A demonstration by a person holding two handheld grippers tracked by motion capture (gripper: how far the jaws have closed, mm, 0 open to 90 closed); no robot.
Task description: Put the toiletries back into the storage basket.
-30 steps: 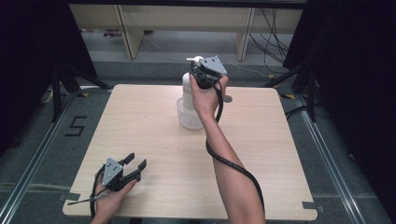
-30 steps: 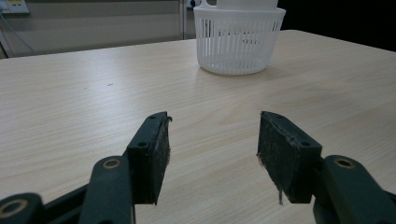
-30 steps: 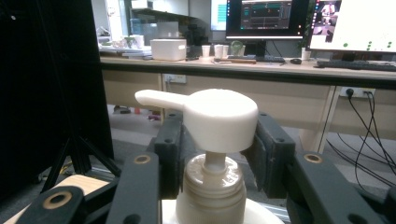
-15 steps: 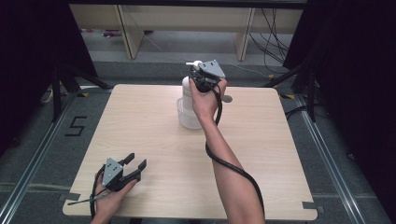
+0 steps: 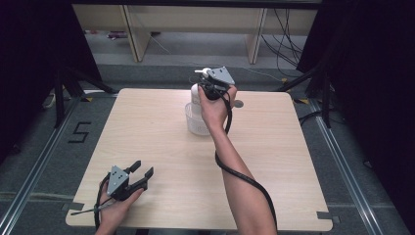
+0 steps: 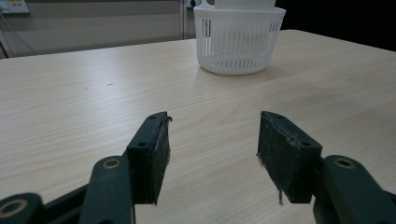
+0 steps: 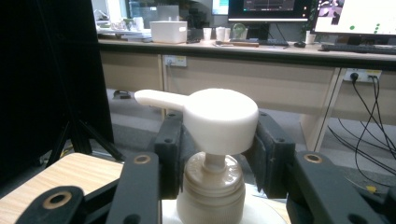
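The right gripper (image 7: 212, 154) has its fingers (image 7: 273, 149) set either side of the pump head (image 7: 219, 119) of a white pump bottle (image 5: 196, 95). In the right gripper view the pads sit close against the head and the neck beneath it, but whether they press on it cannot be told. The spout points away to the left in that view. The bottle stands upright inside a white slatted basket (image 6: 238, 39) at the far middle of the wooden surface (image 5: 161, 132). In the high view the right hand (image 5: 213, 105) reaches over the basket with the gripper raised at the bottle's top, its cable (image 5: 240, 174) looping down along the forearm.

The left gripper (image 6: 212, 154) has its fingers (image 6: 152, 156) spread wide with nothing between them, held just above the bare surface. It points toward the basket, which stands well apart from it. In the high view the left hand (image 5: 115, 205) holds this gripper near the front left corner of the surface.
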